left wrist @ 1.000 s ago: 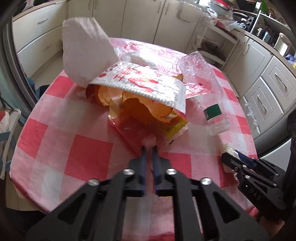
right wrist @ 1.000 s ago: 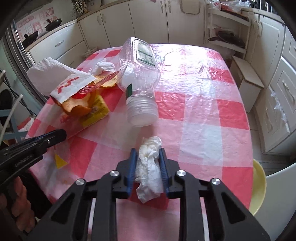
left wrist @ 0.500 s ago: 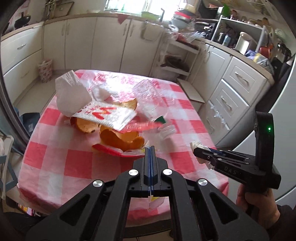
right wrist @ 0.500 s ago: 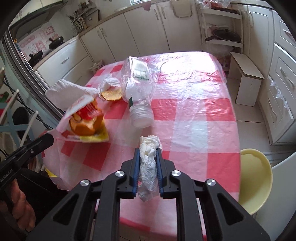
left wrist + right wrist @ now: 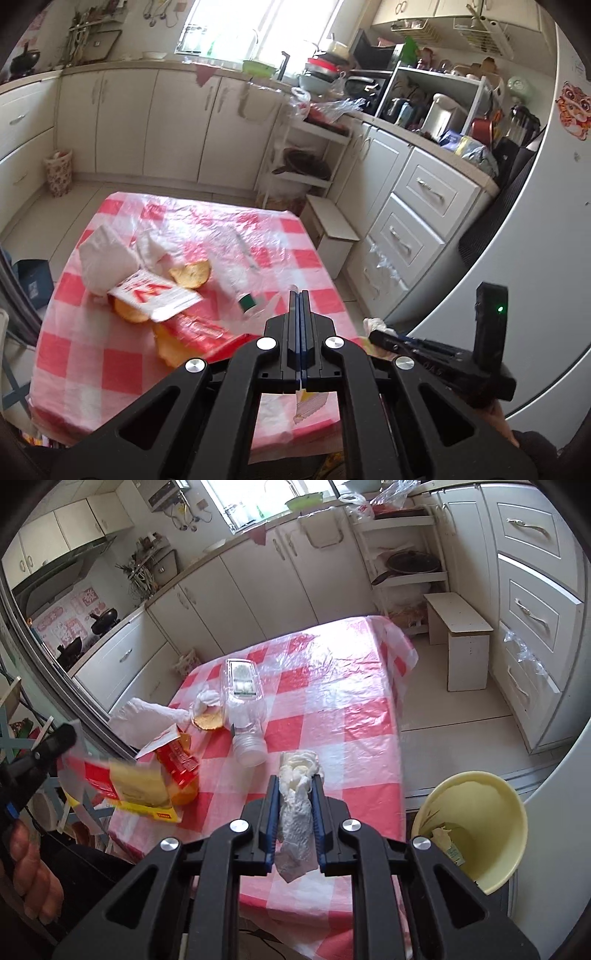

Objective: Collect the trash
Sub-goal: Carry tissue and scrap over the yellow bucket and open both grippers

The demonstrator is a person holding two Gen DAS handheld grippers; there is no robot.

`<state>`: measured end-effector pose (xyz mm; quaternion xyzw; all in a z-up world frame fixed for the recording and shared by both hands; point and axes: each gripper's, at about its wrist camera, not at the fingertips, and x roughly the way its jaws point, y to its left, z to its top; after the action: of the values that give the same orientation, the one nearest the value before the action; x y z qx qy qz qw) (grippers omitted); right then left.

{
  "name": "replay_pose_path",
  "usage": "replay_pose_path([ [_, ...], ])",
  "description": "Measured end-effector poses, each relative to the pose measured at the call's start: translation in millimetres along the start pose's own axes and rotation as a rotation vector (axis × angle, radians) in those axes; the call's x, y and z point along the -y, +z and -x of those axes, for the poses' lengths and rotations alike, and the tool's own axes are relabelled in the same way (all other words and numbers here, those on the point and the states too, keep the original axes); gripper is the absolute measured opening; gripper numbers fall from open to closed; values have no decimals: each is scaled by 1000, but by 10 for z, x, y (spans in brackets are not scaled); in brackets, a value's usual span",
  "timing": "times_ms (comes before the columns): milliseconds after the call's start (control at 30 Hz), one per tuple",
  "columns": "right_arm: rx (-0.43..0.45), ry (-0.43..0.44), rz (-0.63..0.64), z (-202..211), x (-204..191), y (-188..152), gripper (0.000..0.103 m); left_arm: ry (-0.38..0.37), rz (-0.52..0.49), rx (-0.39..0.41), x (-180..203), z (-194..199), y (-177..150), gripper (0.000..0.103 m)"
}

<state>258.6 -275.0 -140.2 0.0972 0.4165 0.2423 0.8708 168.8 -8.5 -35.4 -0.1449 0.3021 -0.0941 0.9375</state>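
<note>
My left gripper is shut on the edge of a red and yellow snack wrapper, which hangs lifted off the table; it also shows blurred in the right wrist view. My right gripper is shut on a crumpled white tissue and holds it above the table's near edge. Orange peel, a white paper bag, another tissue and an empty clear plastic bottle lie on the red-checked table.
A yellow bin with some scraps inside stands on the floor right of the table. A small white stool, white cabinets and a shelf rack surround the table.
Both grippers have risen and pulled back from the table. The left gripper has lifted the wrapper further, dragging peel with it. The yellow bin has come fully into the right view.
</note>
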Motion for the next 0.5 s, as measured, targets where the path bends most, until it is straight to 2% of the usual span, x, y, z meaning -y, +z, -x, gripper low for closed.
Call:
replay_pose_path([
  [200,30,-28,-39,155,237,-30,17,-65,-29,-17,349,-95,15,0],
  [500,63,-93,-172,385,841,-86,17,-179,-77,-71,977,-453,-53,0],
])
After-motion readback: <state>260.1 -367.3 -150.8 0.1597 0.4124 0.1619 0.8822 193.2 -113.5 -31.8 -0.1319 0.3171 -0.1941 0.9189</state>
